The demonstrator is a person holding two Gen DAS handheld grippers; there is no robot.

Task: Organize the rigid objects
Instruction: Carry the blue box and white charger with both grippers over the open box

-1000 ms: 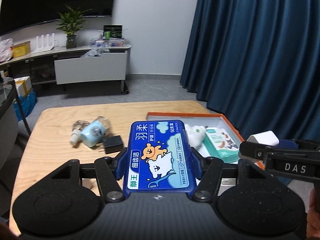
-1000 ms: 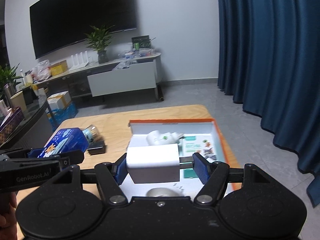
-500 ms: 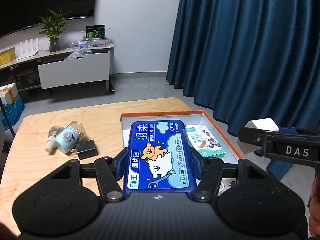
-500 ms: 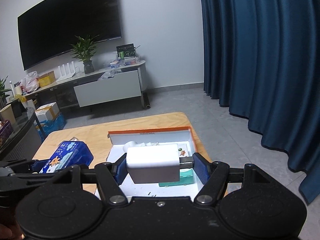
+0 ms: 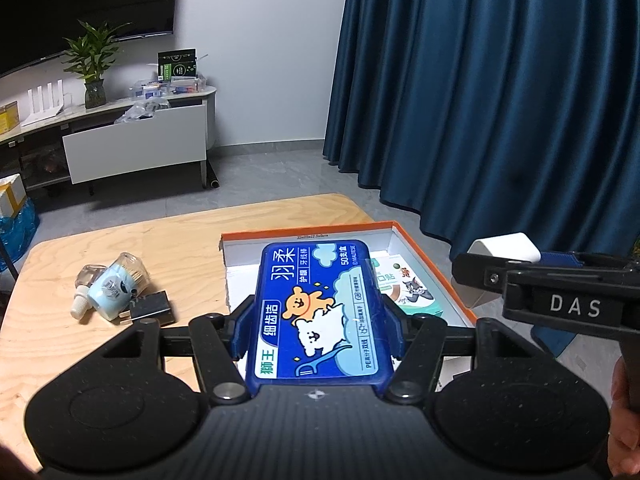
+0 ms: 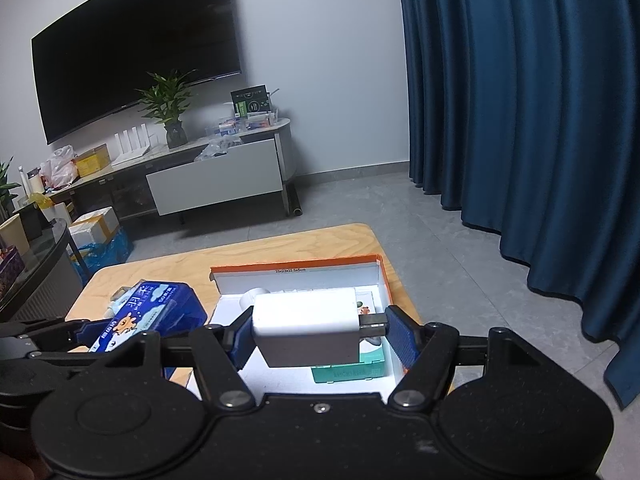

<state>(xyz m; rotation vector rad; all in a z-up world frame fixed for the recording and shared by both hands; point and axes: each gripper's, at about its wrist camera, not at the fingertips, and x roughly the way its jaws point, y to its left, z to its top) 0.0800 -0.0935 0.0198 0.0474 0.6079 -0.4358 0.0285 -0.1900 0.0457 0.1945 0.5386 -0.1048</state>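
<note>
Clamping the left tongs (image 5: 318, 320) on a blue floss box (image 5: 320, 312), pressing both pads against its long sides and carrying it flat with the printed bear face up. Hanging it above the near left part of an orange-rimmed box (image 5: 432, 264), clear of the white floor inside.

Clamping the right tongs (image 6: 320, 336) on a white plug adapter (image 6: 306, 330), squeezing its body with the left pad and its metal prongs with the right pad. Hovering it over the inside of the orange-rimmed box (image 6: 296, 266), above a teal carton (image 6: 348, 372) lying flat along the right wall. Partly hiding a white rounded item (image 6: 254, 296) resting on the box floor just behind the adapter; too covered for telling what it is.

Showing, in the left wrist view, the right tongs (image 5: 500, 268) reaching in from the right with the adapter (image 5: 504, 246) past the box's right rim, and a bare hand (image 5: 624, 436) gripping the handle at the lower right edge. Showing there also the teal carton (image 5: 408, 292), printed with a cartoon cat, beside the floss box. Showing, in the right wrist view, the left tongs (image 6: 92, 330) coming in from the left with the floss box (image 6: 156, 312) just beside the box's left wall.

Resting the orange-rimmed box open side up toward the far right end of a pale wooden counter (image 5: 160, 248). Lying on that counter, left of the box and well apart from it: a pale blue bottle-shaped device (image 5: 114, 288) on its side, touching a black adapter (image 5: 154, 306).
</note>
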